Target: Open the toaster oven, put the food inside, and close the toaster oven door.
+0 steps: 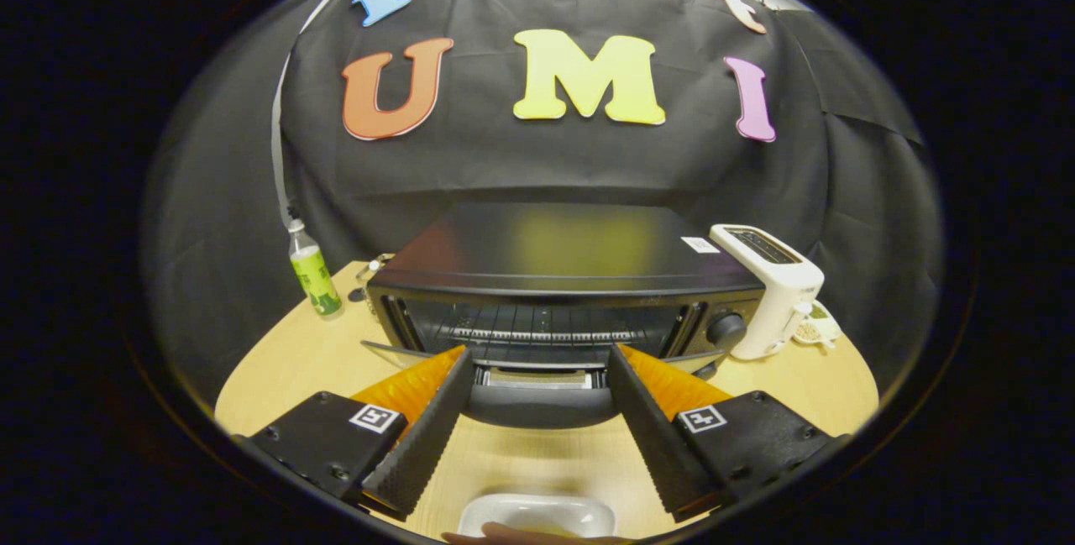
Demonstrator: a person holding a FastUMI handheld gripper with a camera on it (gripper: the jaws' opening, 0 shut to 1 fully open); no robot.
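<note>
A round table [285, 369] of pale wood stands before the booth's black cloth wall [521, 159] (creased, hanging in folds). A white strap [277, 125] hangs down the cloth, left of the table's middle; soft light glares on the wood

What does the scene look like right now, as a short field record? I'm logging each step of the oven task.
toaster oven: on the wooden table, door open, folded down toward the fingers
oven rack: no food on it
hand-held gripper: open, fingers spread either side of the door, gripping nothing
white dish: near side, between the fingers
white toaster: beside the oven's knob side
green bottle: opposite side
</note>
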